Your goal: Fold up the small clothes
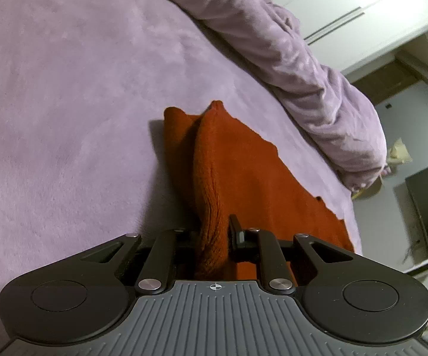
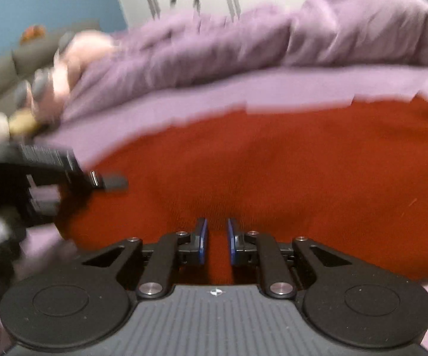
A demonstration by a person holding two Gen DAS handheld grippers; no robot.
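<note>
Left gripper [image 1: 214, 234], jaws drawn narrow and pinching a raised ridge of the rust-orange knitted garment [image 1: 243, 172]; the cloth stands up between the pads, so the hold looks firm. Right gripper [image 2: 216, 240], with blue-faced pads close together over the same garment [image 2: 273, 160]: orange cloth shows in the narrow gap, but blur leaves it unclear whether the pads press on it or only rest above it. The garment lies spread on the flat lilac fleece bed cover [image 1: 65, 89], its far edge running alongside the rumpled lilac duvet roll [image 1: 303, 68] heaped beyond it. In the right wrist view the left gripper appears at the garment's left margin, held by a hand [image 2: 62, 68] with grey-painted nails.

The step in hand appears to be taking two holds on the garment in readiness for a fold. To do it well, both pinches should catch the same layers near one edge, and the right hold should be confirmed before lifting. Both holds should then rise together and carry the edge across toward the garment's opposite side, so no slack bunches against the duvet roll.
</note>
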